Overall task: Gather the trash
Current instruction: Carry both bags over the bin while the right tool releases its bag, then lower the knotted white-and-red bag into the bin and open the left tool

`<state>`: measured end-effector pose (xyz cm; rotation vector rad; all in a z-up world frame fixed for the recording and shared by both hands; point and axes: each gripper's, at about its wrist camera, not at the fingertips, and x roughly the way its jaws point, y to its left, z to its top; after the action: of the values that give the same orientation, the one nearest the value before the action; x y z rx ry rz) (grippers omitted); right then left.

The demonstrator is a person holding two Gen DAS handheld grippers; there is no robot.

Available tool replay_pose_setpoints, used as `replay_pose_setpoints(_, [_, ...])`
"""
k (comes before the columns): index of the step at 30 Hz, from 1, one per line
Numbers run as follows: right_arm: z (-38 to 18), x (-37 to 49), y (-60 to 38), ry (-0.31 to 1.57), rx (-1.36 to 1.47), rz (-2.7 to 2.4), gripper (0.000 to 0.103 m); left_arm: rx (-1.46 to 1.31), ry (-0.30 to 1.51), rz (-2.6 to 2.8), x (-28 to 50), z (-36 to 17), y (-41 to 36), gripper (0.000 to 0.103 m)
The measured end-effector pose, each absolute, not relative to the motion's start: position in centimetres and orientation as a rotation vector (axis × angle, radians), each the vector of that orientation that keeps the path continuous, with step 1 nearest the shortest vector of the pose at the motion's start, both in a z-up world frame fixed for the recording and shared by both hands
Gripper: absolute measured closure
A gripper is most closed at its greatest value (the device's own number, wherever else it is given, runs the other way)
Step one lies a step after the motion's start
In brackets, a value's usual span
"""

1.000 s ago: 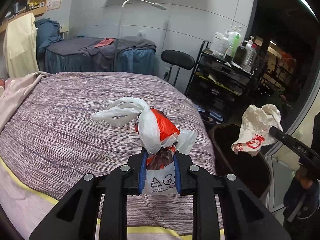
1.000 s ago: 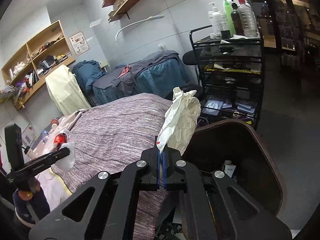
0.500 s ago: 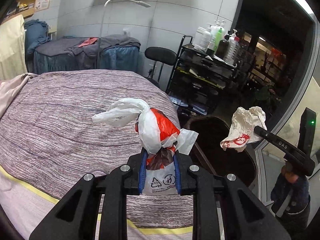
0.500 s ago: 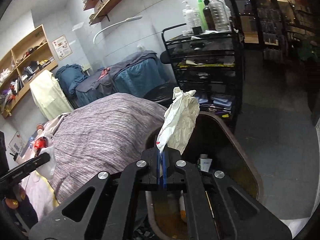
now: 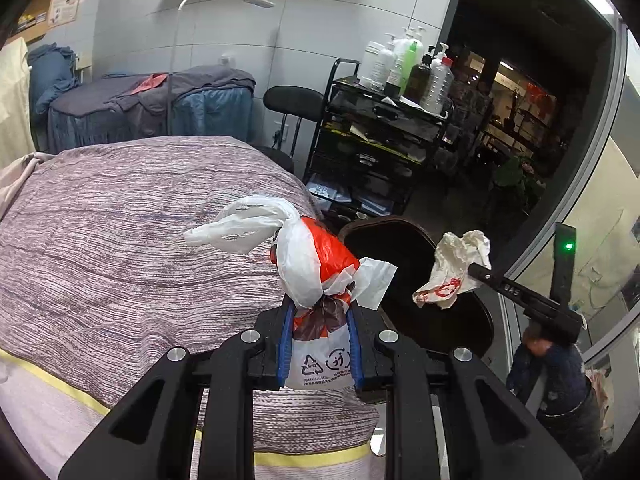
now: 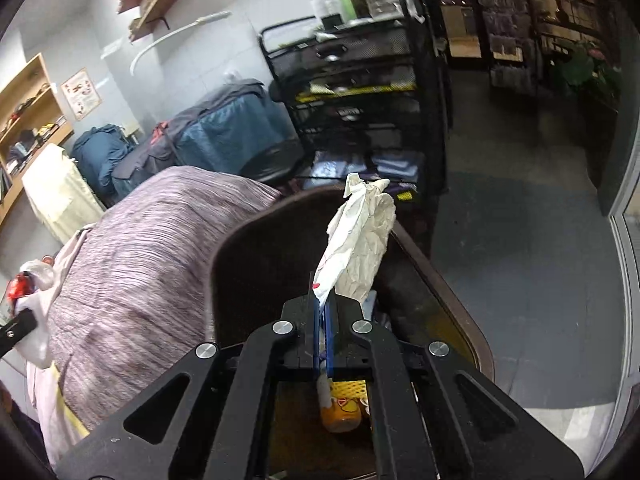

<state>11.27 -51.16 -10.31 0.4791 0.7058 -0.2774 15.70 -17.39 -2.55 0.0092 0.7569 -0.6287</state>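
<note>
My left gripper (image 5: 320,320) is shut on a knotted white and red plastic bag (image 5: 312,268), held above the edge of the striped bed (image 5: 120,232). My right gripper (image 6: 325,308) is shut on a crumpled white paper wrapper (image 6: 360,240) with red print. It holds the wrapper over the open dark brown trash bin (image 6: 460,312). In the left wrist view the wrapper (image 5: 456,272) hangs over the bin (image 5: 404,248), right of my bag. Trash lies at the bin's bottom, including a yellow cup (image 6: 340,416).
A black wire cart (image 5: 384,148) with bottles on top stands behind the bin, next to a black stool (image 5: 294,100). A second bed with blue covers (image 5: 148,108) stands against the tiled wall. A glass door (image 5: 600,240) is at the right.
Both grippers have moved toward the bin. The right gripper has tilted down and now holds the wrapper over the bin's opening. The left view has swung right, bringing the bin closer.
</note>
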Motion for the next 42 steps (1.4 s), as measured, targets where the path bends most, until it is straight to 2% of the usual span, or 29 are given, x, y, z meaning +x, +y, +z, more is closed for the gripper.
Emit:
replay_pose_setpoints(4, [-11.9, 11.5, -51.8, 0.739, 0.508, -0.310, 0.097, 0.014, 0.765, -0.642, 15.5, -2.6, -18.1, 0.081])
replay_pose_setpoints(5, [-12.3, 11.4, -52.0, 0.746, 0.516, -0.319, 0.087, 0.015, 0.767, -0.644, 15.5, -2.6, -18.2, 0.081])
replay_pose_setpoints(6, [-12.5, 11.4, -52.1, 0.747, 0.524, -0.327, 0.065, 0.015, 0.770, -0.647, 15.5, -2.7, -18.4, 0.081])
replay_pose_setpoints(7, [-12.7, 11.2, -52.2, 0.742, 0.534, -0.337, 0.052, 0.016, 0.771, -0.649, 15.4, -2.7, -18.4, 0.081])
replay_pose_setpoints(8, [-12.8, 10.9, -52.3, 0.733, 0.546, -0.349, 0.034, 0.020, 0.772, -0.652, 15.3, -2.7, -18.6, 0.081])
replay_pose_setpoints(23, [-11.9, 8.1, -52.8, 0.671, 0.581, -0.419, 0.021, 0.069, 0.794, -0.729, 15.3, -3.0, -22.9, 0.081])
replay_pose_setpoints(42, [-9.9, 5.0, -53.8, 0.561, 0.616, -0.478, 0.019, 0.139, 0.865, -0.845, 16.4, -4.5, -30.2, 0.081])
